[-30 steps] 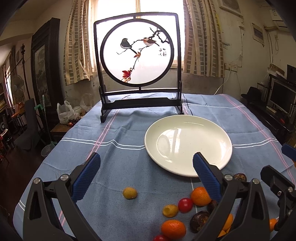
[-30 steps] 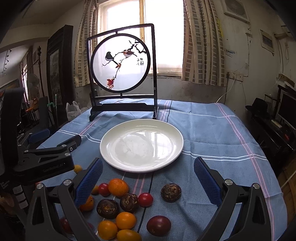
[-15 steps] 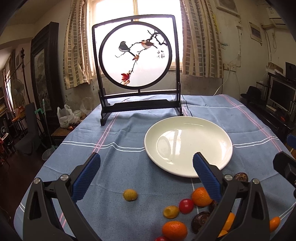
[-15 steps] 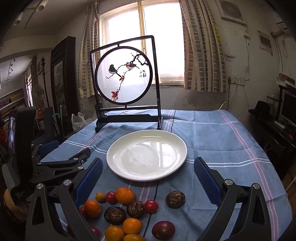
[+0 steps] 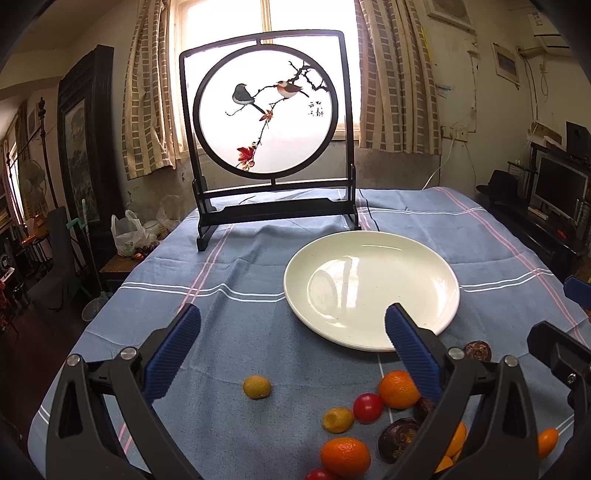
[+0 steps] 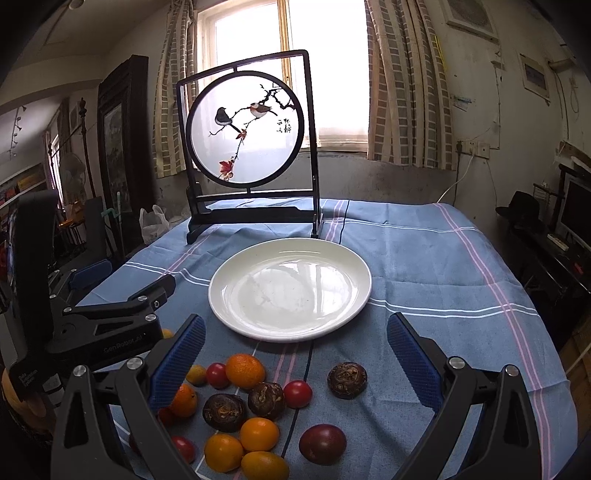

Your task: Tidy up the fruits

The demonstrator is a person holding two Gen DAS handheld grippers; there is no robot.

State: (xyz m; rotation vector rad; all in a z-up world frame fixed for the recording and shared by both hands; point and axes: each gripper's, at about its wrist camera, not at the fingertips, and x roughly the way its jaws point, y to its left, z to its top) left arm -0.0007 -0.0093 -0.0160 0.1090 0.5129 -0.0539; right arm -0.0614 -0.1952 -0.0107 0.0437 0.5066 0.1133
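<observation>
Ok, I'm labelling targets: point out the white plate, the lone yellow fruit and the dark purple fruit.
white plate [image 6: 221, 280], right wrist view, left rim.
lone yellow fruit [image 5: 257, 387], left wrist view, its middle.
dark purple fruit [image 6: 322, 443], right wrist view, its middle.

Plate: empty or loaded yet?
Empty. The plate shows only bare glossy white with window reflections; every fruit, such as the orange, lies on the tablecloth in front of it.

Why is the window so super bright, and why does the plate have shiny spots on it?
Left wrist view: daylight blows the window out to plain white, and the plate mirrors that light as pale glare. Right wrist view: same washed-out window and a glossy reflection across the plate; the fisheye lens bends the curtains and darkens the corners.
</observation>
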